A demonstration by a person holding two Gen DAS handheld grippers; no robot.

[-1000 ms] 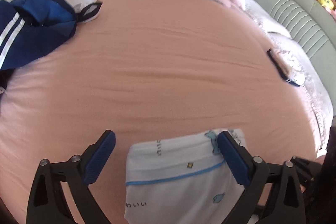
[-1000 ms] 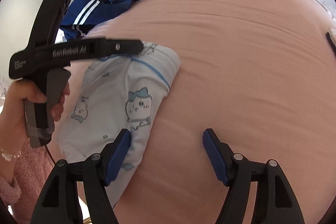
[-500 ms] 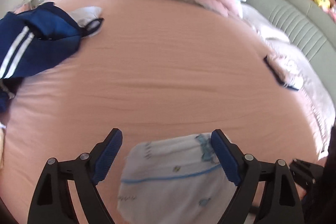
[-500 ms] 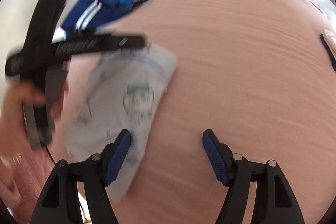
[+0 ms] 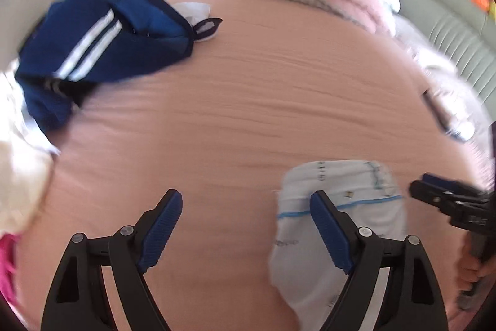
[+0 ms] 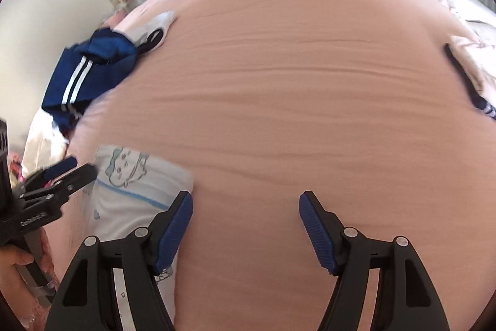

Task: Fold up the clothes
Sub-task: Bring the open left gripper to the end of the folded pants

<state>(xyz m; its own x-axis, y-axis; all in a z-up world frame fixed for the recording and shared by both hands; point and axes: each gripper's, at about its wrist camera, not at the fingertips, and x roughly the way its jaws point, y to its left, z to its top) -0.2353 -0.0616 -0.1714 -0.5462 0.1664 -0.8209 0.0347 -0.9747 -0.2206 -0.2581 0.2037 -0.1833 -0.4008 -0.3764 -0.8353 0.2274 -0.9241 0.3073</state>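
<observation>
While both grippers hang wide open and empty, the folded white garment [image 5: 341,207] lies at four o'clock of the left gripper [image 5: 245,225]. Reaching for the navy garment [image 5: 102,45] at ten o'clock, the right gripper [image 6: 245,225] could snag and undo that fold.

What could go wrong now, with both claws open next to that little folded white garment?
1. The folded white garment lies close to the near edge of the pink bedsheet; a nudge might slide it off.
2. The left claw has one finger over the cloth and could snag the fold.
3. The right claw sits close beside it too, and the two claws could bump.
</observation>
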